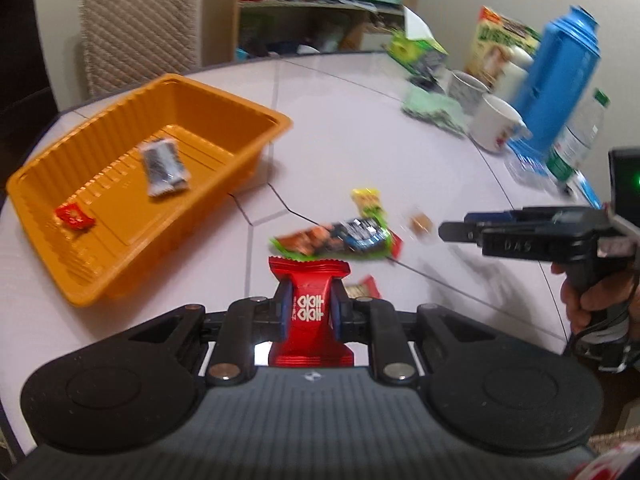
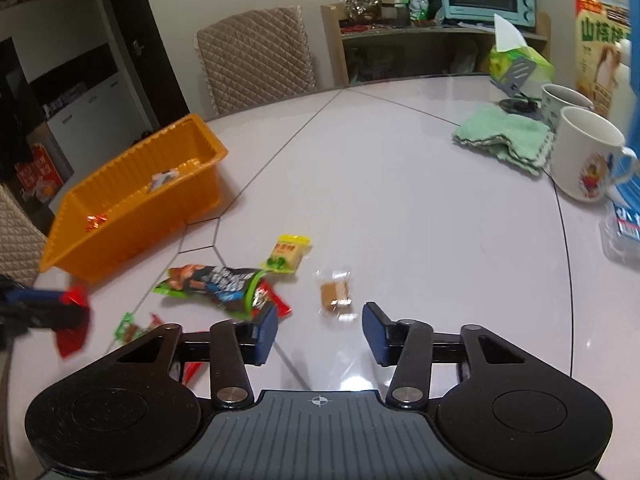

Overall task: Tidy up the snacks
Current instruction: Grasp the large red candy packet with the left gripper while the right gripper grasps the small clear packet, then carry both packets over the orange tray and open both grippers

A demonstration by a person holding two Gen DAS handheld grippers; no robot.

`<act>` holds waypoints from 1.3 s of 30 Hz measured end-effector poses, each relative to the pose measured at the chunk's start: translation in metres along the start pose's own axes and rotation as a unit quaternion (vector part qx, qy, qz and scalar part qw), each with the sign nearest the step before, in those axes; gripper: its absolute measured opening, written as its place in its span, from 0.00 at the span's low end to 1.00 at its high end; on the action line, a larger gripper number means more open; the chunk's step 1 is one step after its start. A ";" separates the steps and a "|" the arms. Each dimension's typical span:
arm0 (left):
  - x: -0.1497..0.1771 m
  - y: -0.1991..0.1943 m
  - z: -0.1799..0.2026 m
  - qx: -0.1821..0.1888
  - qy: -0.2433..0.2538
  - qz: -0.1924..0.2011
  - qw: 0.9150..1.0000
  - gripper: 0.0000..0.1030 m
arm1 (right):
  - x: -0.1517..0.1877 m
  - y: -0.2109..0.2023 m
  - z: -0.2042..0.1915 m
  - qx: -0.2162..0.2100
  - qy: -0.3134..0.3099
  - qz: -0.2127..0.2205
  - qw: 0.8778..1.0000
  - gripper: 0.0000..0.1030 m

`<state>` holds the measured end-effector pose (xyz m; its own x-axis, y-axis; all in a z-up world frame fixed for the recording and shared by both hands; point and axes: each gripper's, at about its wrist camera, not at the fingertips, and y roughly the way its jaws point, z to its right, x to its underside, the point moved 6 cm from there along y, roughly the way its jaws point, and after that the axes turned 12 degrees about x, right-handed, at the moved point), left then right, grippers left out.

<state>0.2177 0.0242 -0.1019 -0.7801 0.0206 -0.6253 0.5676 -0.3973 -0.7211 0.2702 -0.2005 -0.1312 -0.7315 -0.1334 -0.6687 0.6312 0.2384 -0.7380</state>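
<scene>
While you are working toward the tray, your left tongs [image 1: 310, 312] are pinching the red foil packet [image 1: 309, 280] across its narrow waist, lifted clear of the desk [image 1: 360, 128]. This packet is handling as light, crinkly and slippery; its crimped ends are flaring beyond the pads, so you are gripping at the firmest section.

Your right tongs [image 2: 320, 332] are standing spread and holding nothing, hovering just short of the small clear-wrapped brown sweet [image 2: 335, 291]. That sweet is looking small and probably firm inside loose film; you are best taking it across the body, not the twisted ends.

Just beyond, the long green and dark snack bag [image 2: 216, 282] is lying flat and soft, overlapping a red wrapper, with the yellow sachet [image 2: 287, 254] touching its far end. Glossy film is likely sliding on the smooth, glassy desk.

Farther off, the orange ribbed plastic tray [image 1: 224, 96] is already holding a dark packet [image 1: 162, 166] and a small red candy [image 1: 74, 216]. Mugs, a green cloth and a blue flask are standing well apart.
</scene>
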 end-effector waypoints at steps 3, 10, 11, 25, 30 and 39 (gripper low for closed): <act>-0.005 0.000 -0.009 -0.009 -0.010 0.002 1.000 0.17 | -0.004 0.016 -0.001 0.002 -0.012 -0.006 1.000 0.37; -0.005 0.002 -0.023 -0.019 -0.026 -0.004 0.999 0.17 | -0.010 0.041 -0.002 0.006 -0.028 -0.017 0.999 0.36; -0.005 0.002 -0.025 -0.020 -0.028 -0.006 0.999 0.17 | -0.010 0.043 -0.003 0.007 -0.029 -0.018 0.999 0.35; -0.003 0.001 -0.031 -0.028 -0.040 -0.007 0.999 0.17 | -0.006 0.057 -0.005 0.024 -0.057 -0.027 0.998 0.20; -0.002 -0.002 -0.030 -0.031 -0.042 -0.004 0.999 0.17 | -0.007 0.055 -0.003 0.028 -0.059 -0.027 0.997 0.20; -0.006 -0.017 -0.029 -0.031 -0.047 0.010 0.998 0.17 | -0.019 0.023 -0.003 -0.003 -0.035 -0.014 0.999 0.20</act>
<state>0.2203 0.0573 -0.0945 -0.7877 -0.0742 -0.6116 0.5968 -0.3387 -0.7274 0.2979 -0.1901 -0.1347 -0.7294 -0.2066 -0.6522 0.6088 0.2388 -0.7565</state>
